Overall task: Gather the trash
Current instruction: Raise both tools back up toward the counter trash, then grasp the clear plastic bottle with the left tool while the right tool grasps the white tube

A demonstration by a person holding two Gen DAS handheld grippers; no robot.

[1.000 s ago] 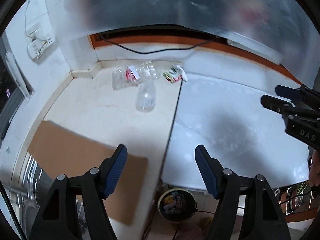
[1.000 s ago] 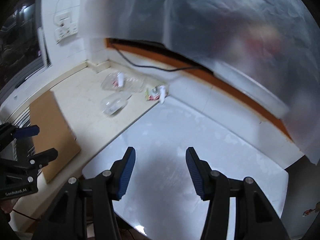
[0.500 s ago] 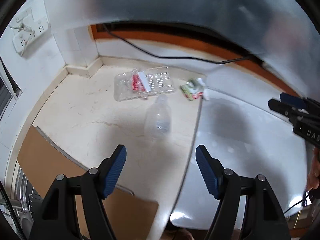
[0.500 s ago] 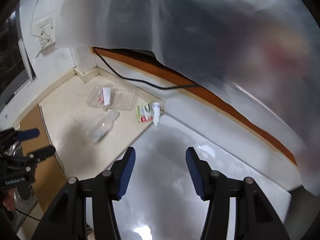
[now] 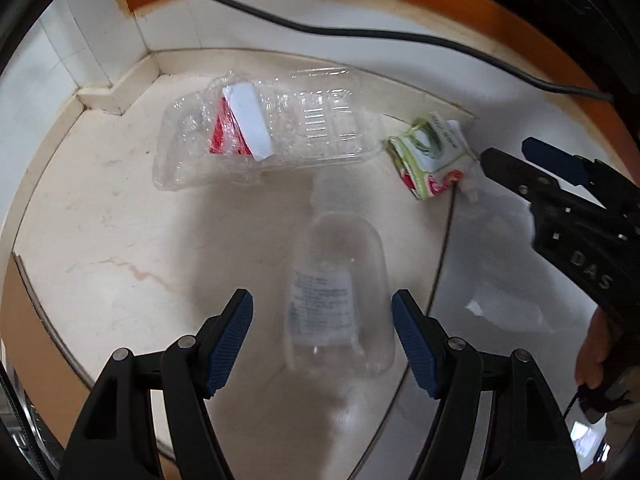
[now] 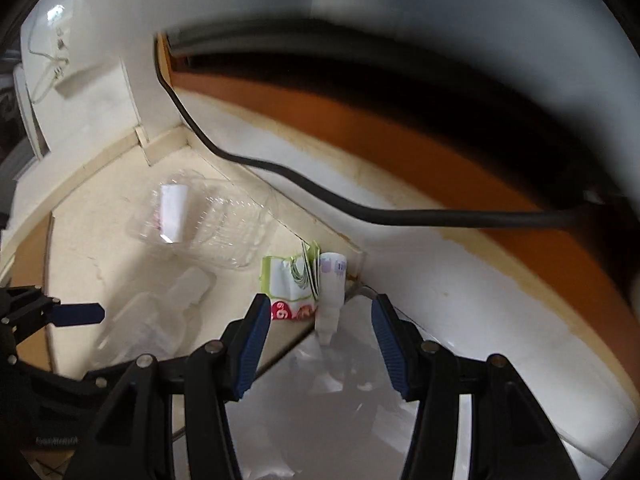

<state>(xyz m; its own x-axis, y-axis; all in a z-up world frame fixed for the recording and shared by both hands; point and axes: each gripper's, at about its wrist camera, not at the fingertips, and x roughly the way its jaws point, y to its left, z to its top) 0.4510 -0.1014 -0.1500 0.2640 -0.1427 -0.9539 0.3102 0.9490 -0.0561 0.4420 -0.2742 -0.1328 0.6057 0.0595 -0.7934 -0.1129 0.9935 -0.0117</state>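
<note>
Now the left gripper (image 5: 322, 322) has its fingers wide apart above the clear plastic bottle (image 5: 336, 296) lying on the cream worktop (image 5: 100, 240), not touching it; the right gripper (image 6: 318, 322) is half open around a small white tube (image 6: 331, 290), holding nothing.

Both grippers share one build: the left gripper (image 5: 322, 336) and the right gripper (image 6: 318, 334) have matte black angular arms, silver round rivets at the pivots, and ribbed blue pads (image 5: 230, 340) on the fingers. White lettering "DAS" marks the right gripper's black body, seen from the left wrist
</note>
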